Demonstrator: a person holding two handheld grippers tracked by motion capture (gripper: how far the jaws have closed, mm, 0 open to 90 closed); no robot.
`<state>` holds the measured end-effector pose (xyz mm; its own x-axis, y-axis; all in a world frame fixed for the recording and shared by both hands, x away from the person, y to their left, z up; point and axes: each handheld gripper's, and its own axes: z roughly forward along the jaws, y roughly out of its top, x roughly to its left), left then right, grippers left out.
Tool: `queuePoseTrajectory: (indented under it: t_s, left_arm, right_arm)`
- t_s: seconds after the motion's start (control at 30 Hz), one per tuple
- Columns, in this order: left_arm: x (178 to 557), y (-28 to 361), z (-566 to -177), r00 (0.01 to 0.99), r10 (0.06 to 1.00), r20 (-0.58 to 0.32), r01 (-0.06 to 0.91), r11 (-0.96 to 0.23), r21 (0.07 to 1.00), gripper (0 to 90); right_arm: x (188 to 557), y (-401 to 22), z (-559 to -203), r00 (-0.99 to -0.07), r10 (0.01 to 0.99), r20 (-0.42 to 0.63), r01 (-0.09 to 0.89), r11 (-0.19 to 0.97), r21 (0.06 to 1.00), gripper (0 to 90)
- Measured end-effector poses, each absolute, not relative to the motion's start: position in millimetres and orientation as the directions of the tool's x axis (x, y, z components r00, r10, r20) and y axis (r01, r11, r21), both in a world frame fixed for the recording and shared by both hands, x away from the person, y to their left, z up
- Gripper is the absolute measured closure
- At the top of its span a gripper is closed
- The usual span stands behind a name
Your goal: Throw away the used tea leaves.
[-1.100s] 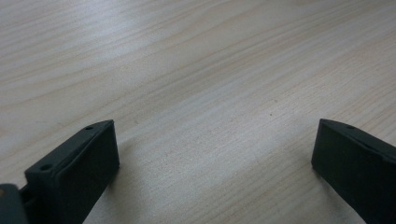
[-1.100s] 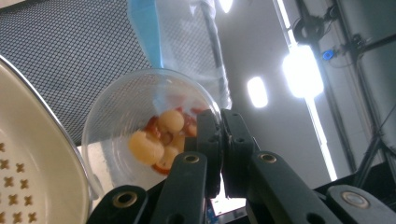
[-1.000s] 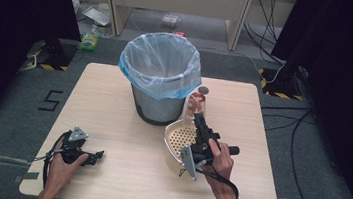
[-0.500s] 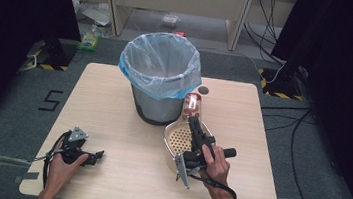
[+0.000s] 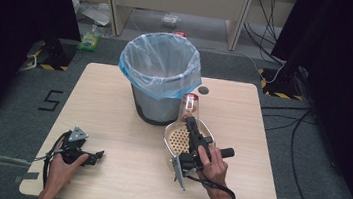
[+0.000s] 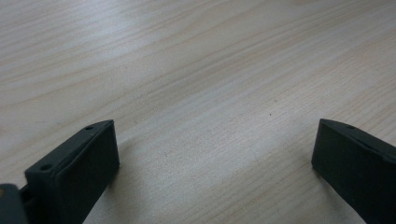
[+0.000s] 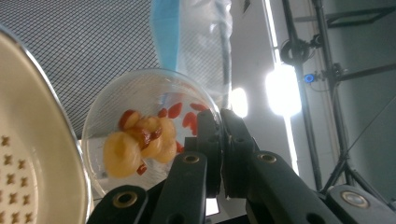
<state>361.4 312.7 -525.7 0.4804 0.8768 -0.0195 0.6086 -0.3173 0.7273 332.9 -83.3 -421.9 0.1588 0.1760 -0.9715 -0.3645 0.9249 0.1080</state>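
A clear glass [image 5: 188,105] with yellow and red fruit pieces [image 7: 140,140] in it hangs tilted above a cream perforated strainer [image 5: 177,139], just right of the bin. My right gripper [image 5: 190,121] is shut on the glass's rim [image 7: 212,135]; the strainer's rim [image 7: 42,140] shows at the left of the right gripper view. A grey mesh bin [image 5: 158,85] lined with a blue bag [image 7: 166,32] stands at the table's middle back. My left gripper [image 5: 96,156] rests at the front left of the table, open [image 6: 215,154] over bare wood.
A small dark disc [image 5: 203,90] lies on the wooden table [image 5: 268,155] right of the bin. Cables and a stand [image 5: 289,67] crowd the floor at the back right. Shelf legs and litter sit beyond the far edge.
My right gripper has carried the glass slightly left and lower, over the strainer's far edge. The left gripper has not moved.
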Motion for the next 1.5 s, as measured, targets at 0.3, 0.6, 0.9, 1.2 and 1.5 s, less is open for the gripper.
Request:
queuePoseTrajectory:
  t_s: [0.3, 0.6, 0.9, 1.2, 1.5]
  left_arm:
    - [361.3, 312.6, -525.7, 0.480, 0.877, -0.019, 0.608, -0.318, 0.727, 0.0]
    - [361.5, 312.8, -525.8, 0.480, 0.877, -0.021, 0.609, -0.316, 0.727, 0.0]
    - [361.4, 312.8, -525.7, 0.481, 0.877, -0.020, 0.609, -0.317, 0.727, 0.0]
    - [361.3, 312.7, -525.7, 0.481, 0.877, -0.020, 0.609, -0.317, 0.727, 0.0]
    - [361.4, 312.8, -525.7, 0.482, 0.876, -0.021, 0.609, -0.318, 0.727, 0.0]
  right_arm:
    - [332.8, -83.0, -417.6, 0.182, 0.190, -0.965, -0.367, 0.923, 0.112, 88.1]
    - [333.2, -86.7, -413.2, 0.189, 0.211, -0.959, -0.372, 0.919, 0.128, 88.1]
    - [327.7, -84.4, -417.5, 0.229, 0.172, -0.958, -0.381, 0.922, 0.075, 88.2]
    - [335.5, -85.6, -424.5, 0.192, 0.159, -0.968, -0.348, 0.934, 0.085, 88.1]
    - [335.7, -99.9, -398.2, 0.074, 0.374, -0.924, -0.341, 0.881, 0.329, 88.0]
